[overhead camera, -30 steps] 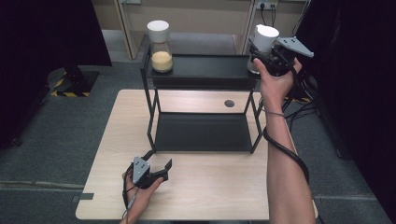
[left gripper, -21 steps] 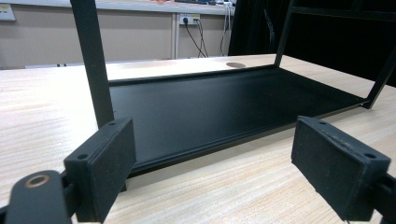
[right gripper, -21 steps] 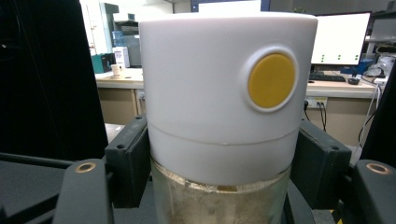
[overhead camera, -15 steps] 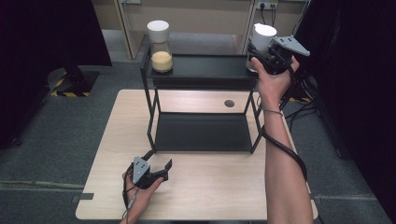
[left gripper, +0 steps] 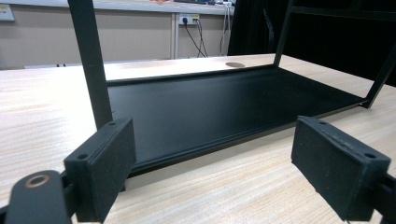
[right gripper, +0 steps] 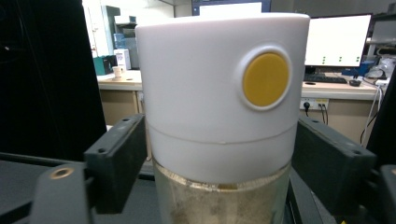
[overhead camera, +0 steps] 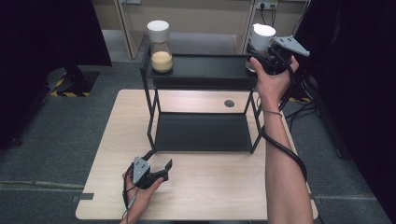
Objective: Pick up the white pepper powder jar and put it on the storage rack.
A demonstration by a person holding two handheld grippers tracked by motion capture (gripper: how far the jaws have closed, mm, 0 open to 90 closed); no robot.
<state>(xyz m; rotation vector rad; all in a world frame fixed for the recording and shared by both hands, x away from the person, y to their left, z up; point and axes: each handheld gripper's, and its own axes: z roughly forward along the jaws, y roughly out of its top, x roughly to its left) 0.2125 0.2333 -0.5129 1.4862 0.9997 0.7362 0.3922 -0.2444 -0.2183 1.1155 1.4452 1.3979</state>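
Here, right gripper (right gripper: 219,154) spread around white-lidded jar (right gripper: 219,102), left gripper (left gripper: 219,172) spread, facing black rack (left gripper: 219,102).

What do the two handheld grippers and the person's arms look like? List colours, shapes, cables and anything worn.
Both grippers are black, each topped by a grey three-cornered plate: the left gripper and the right gripper. Their jaws end in flat, rectangular black pads with small screw holes. A black cable trails from the right gripper along the forearm. The arms are bare, no sleeves; a thin band circles the right wrist.

Grey floor (overhead camera: 56,126) w/ black curtains (overhead camera: 42,28) both sides, beige wall (overhead camera: 210,18) w/ sockets behind.
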